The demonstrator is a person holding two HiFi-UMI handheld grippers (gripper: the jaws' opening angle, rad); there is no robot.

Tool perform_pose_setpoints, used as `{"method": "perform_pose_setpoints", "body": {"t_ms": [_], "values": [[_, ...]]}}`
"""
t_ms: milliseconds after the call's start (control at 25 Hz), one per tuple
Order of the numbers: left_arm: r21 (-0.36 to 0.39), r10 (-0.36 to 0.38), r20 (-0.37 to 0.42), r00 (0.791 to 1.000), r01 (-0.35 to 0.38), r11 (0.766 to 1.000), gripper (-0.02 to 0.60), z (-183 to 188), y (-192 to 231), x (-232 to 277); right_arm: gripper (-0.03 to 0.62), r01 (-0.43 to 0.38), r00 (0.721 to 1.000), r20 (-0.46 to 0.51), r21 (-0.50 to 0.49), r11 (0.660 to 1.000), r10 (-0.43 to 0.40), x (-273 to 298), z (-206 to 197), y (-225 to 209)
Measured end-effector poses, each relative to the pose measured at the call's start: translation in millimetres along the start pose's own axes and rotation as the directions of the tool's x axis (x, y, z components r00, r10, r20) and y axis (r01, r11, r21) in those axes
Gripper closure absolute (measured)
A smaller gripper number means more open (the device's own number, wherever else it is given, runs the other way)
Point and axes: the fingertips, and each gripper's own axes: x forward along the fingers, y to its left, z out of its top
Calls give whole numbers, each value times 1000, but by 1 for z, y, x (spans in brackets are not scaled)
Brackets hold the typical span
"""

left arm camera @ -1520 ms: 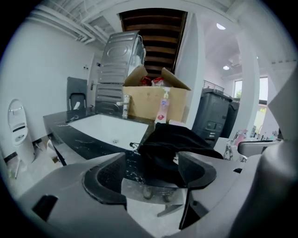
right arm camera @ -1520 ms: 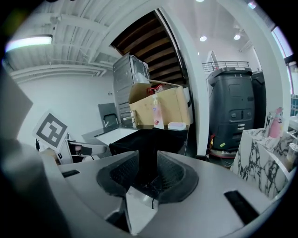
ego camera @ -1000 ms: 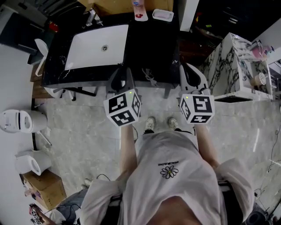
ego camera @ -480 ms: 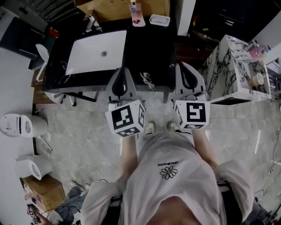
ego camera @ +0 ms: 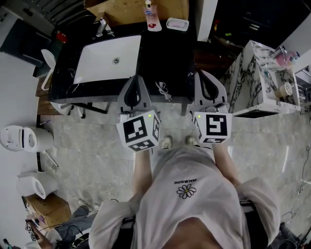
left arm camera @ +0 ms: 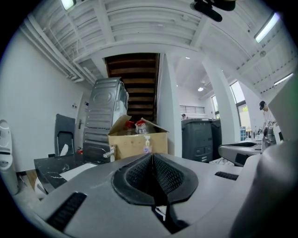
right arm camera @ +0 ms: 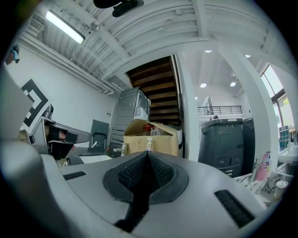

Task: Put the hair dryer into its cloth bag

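Note:
Both grippers point level over the front edge of the black counter point(ego camera: 170, 53). The left gripper point(ego camera: 135, 78) is shut with nothing in it; in its own view the pads of the left gripper point(left arm camera: 152, 156) meet along a thin line. My right gripper point(ego camera: 209, 73) is also shut and empty, and in its own view the right gripper point(right arm camera: 147, 153) shows its pads pressed together. A white cord with a plug point(ego camera: 164, 91) lies on the counter between them. I cannot make out a hair dryer or a cloth bag on the dark surface.
A white sink basin point(ego camera: 109, 56) with a faucet point(ego camera: 102, 26) fills the counter's left half. A bottle point(ego camera: 151, 12) and a soap dish point(ego camera: 177, 23) stand at the back. A marble-patterned unit point(ego camera: 262, 73) is at the right. White appliances point(ego camera: 26, 138) sit on the floor at the left.
Over the last second both grippers rose and moved forward over the counter's front edge, and the left jaws closed. Nothing has shifted in the last half second.

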Motion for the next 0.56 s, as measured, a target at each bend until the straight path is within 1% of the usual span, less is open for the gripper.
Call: {"method": "perform_pose_setpoints", "body": {"t_ms": [560], "values": [[-9,-1,-27,1000,1,1000,563,-8,1,5,582,-15,1000,-22,-18,1000,14,3,-8,1]]}}
